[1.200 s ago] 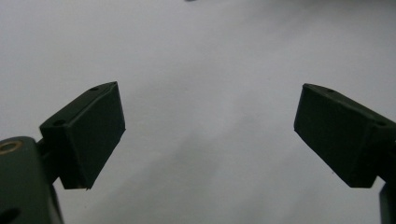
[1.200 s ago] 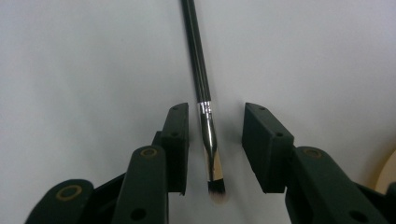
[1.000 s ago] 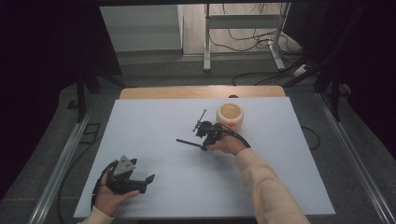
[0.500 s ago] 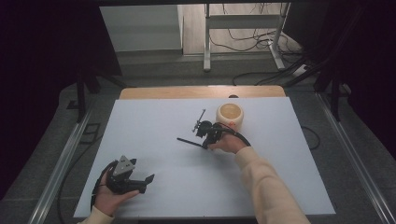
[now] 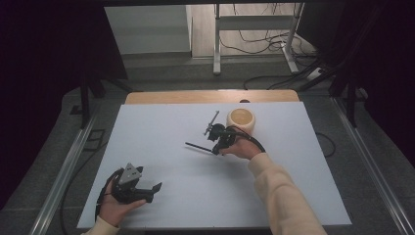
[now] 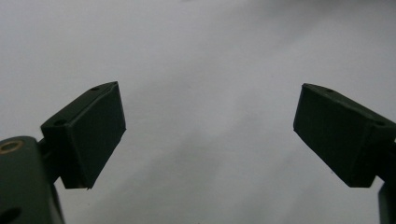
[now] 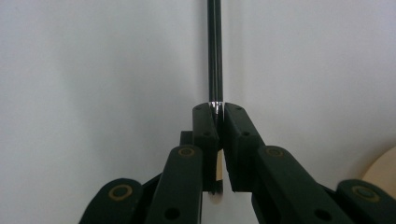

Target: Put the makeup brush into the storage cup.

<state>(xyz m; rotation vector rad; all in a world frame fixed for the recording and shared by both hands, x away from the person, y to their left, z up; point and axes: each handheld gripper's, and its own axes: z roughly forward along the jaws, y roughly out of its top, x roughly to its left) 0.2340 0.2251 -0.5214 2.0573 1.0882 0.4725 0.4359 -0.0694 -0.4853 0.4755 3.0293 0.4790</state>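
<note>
Pinching a thin dark rod (image 7: 215, 56) between pressed-together jaws, the right gripper (image 5: 215, 142) sits near the table's (image 5: 161, 132) centre, just beside a round wooden bowl (image 5: 242, 119) toward the far edge. Left gripper (image 6: 210, 130), jaws spread wide, rests near the near-left corner.

One bowl (image 5: 242, 119), one thin rod (image 5: 197, 146), seemingly.

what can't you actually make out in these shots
- Rod: far end cut off by the top edge of the right gripper view; too thin in the high view to identify.
- Rod's gripped end: hidden between the right gripper jaws.
- Round tan object: contents unclear in the high view.
</note>
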